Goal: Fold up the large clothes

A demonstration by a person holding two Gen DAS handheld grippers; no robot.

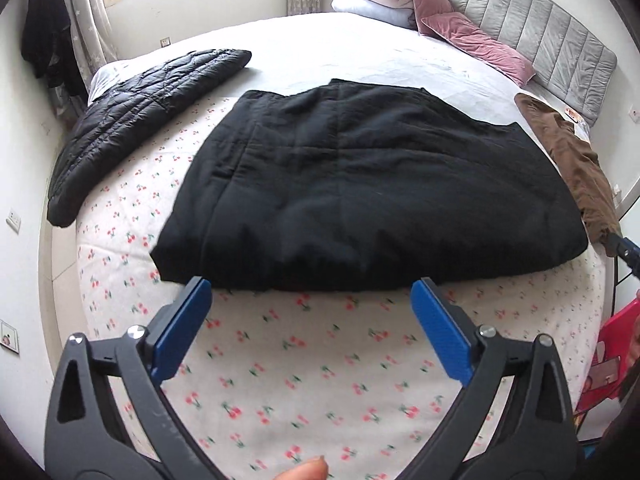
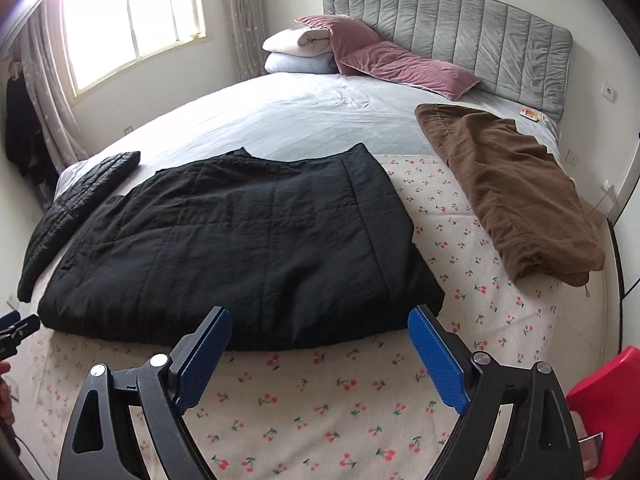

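Observation:
A large black quilted garment (image 1: 360, 184) lies folded into a rough rectangle on the cherry-print cover of the bed (image 1: 320, 360); it also shows in the right wrist view (image 2: 240, 240). My left gripper (image 1: 310, 292) is open and empty, held just short of the garment's near edge. My right gripper (image 2: 320, 322) is open and empty, its blue fingertips over the garment's near right edge. The left gripper's tip (image 2: 18, 330) shows at the left edge of the right wrist view.
A black puffer jacket (image 1: 140, 120) lies at the bed's left edge. A brown garment (image 2: 508, 188) lies on the right side. Pink pillows (image 2: 400, 60) and folded bedding sit by the grey headboard (image 2: 460, 28). A red stool (image 2: 604, 392) stands at right.

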